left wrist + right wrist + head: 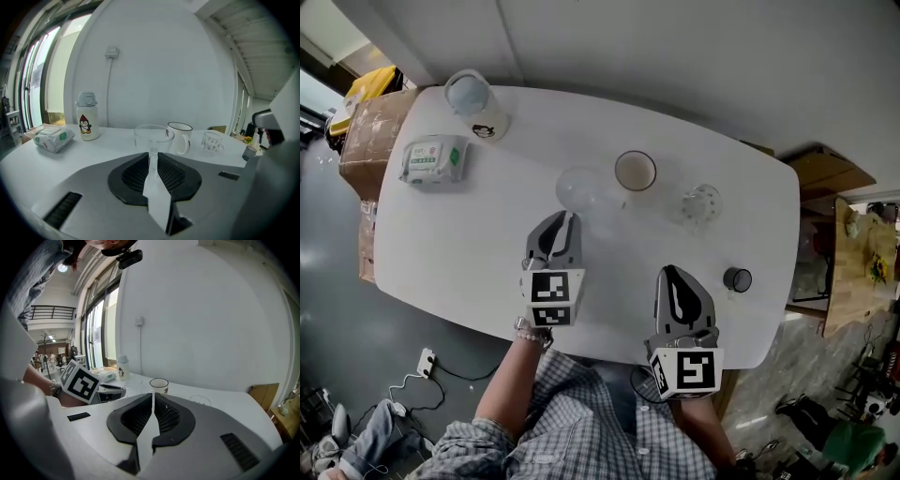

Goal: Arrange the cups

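Clear cup (153, 134) handle pinched by L gripper (568, 218) (angled down), R gripper (673, 274) clenched empty

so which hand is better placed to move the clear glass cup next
Left: the left tool clamps the handle of the clear glass cup; the right tool is shut, empty, farther back.

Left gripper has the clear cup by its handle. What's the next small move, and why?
Probably open the fingers of the left gripper and back off: the clear cup it holds by the handle is already beside the white mug, in line with the patterned glass.
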